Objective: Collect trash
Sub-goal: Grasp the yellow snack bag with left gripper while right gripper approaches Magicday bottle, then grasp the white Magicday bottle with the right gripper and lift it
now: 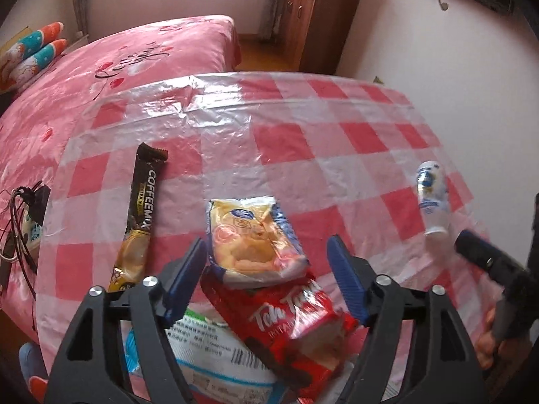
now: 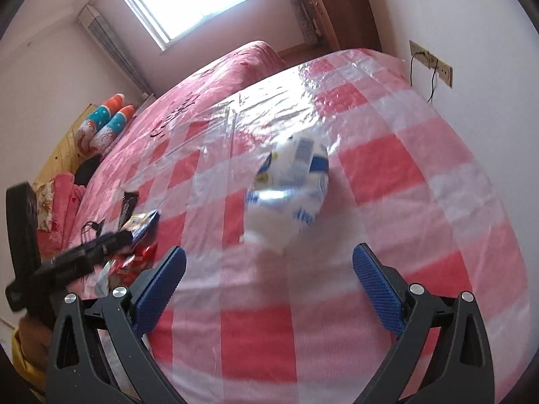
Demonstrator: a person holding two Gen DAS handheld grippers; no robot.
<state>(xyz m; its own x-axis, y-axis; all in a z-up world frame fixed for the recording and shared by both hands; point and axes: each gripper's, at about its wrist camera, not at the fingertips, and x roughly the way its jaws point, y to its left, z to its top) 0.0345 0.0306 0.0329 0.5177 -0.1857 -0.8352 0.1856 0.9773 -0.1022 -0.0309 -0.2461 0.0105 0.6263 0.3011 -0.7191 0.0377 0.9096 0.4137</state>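
Observation:
My left gripper [image 1: 266, 252] is open, its blue pads on either side of a yellow snack packet [image 1: 252, 239]. That packet lies on a red Teh Tarik pouch [image 1: 296, 330], which overlaps a white and blue printed bag [image 1: 215, 353]. A brown Coffeemix sachet [image 1: 139, 215] lies to the left. My right gripper [image 2: 269, 262] is open and empty, just short of a crumpled white and blue wrapper [image 2: 289, 188]. The wrapper also shows in the left wrist view [image 1: 433, 195] at the right.
The red and white checked table [image 1: 303, 134] has a clear plastic cover. A pink bed [image 1: 118, 60] lies behind it, with cables [image 1: 23, 222] at its left. A wooden cabinet [image 1: 320, 17] and a wall socket [image 2: 431, 64] stand at the back.

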